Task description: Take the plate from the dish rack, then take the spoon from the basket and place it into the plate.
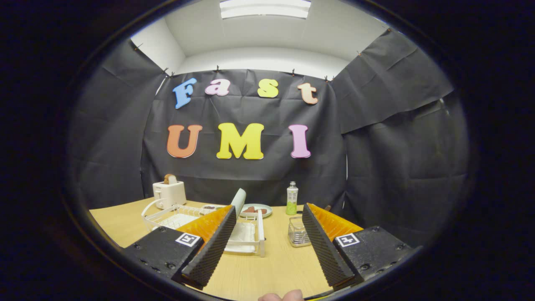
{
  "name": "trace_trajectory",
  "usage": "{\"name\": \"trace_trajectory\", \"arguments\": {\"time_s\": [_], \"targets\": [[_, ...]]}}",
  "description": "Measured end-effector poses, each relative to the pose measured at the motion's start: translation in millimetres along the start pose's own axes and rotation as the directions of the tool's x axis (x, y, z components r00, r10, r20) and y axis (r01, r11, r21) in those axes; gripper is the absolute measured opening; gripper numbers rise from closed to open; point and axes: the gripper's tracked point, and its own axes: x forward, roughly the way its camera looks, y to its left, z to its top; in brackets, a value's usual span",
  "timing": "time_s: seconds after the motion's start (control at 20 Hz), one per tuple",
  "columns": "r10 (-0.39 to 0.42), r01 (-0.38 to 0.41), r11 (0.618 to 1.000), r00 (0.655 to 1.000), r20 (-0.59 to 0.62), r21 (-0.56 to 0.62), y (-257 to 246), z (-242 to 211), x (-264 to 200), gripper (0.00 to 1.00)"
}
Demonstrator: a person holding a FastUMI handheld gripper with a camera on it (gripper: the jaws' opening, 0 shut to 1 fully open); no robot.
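1. A pale wooden table [267,271] is seen spreading beneath and beyond the fingers, up to the black cloth wall.
2. The handheld two-finger gripper [267,246] is held above the near part of the table, with its fingers spread wide apart and nothing gripped between them; the ribbed black pads [209,253] are turned inward, backed by orange plastic.
3. A white wire dish rack [246,232] is placed on the table just beyond the left finger, by which its middle is partly hidden.
4. A white plate [238,200] is stood on edge in the rack, almost upright, rising just past the left finger's tip.
5. A cream-coloured toaster [169,193] is set at the far left of the table behind the rack, with a slice of bread poking from its slot.
6. A small clear basket [297,232] is found just inside the right finger, touching nothing else on the table; the spoon cannot be made out in it.
7. A small clear bottle with green liquid and a white cap [291,198] is stood upright beyond the basket, near the wall.
8. A flat round dish holding brownish food [257,210] is laid between the plate and the bottle.
9. Fingertips of a person's hand [281,297] are glimpsed at the near edge, between the gripper's fingers.
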Motion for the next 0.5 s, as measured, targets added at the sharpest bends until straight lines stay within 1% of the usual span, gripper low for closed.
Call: {"name": "trace_trajectory", "arguments": {"time_s": [0.5], "targets": [[0.001,0.0,1.0,1.0,-0.017,0.01,-4.2,-7.2,1.2,1.0]]}}
